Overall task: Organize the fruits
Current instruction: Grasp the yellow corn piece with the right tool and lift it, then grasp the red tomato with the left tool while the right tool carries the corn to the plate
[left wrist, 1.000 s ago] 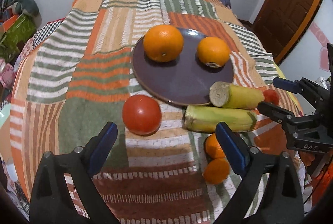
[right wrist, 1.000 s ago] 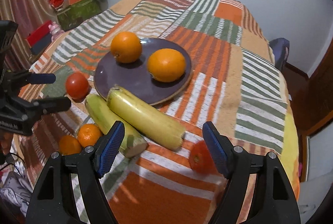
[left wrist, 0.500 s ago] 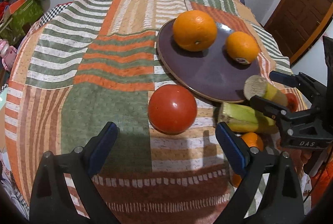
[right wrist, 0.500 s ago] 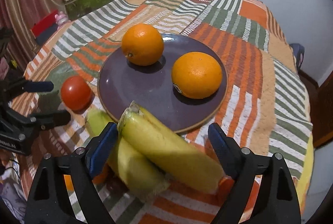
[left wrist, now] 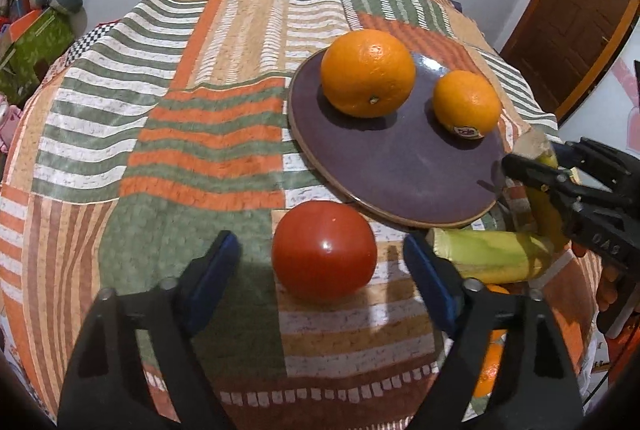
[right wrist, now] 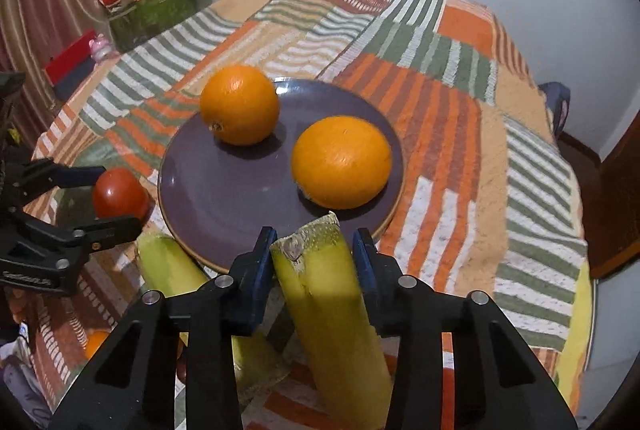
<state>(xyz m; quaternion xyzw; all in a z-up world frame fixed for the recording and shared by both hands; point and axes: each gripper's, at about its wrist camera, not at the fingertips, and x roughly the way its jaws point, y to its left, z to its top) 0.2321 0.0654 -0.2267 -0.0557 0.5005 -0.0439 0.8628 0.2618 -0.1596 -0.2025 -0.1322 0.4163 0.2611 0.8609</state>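
Yellow-green banana (right wrist: 320, 294) clamped in right gripper (right wrist: 314, 254) jaws; left gripper (left wrist: 320, 262), jaws apart, straddles round red tomato (left wrist: 324, 250); next, close.

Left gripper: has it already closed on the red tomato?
No. The left gripper is open, its blue pads standing apart on either side of the red tomato with clear gaps.

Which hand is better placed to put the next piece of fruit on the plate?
Probably the right. The right gripper is closed around a yellow cob at the plate rim. The left gripper is open around the tomato, not gripping.
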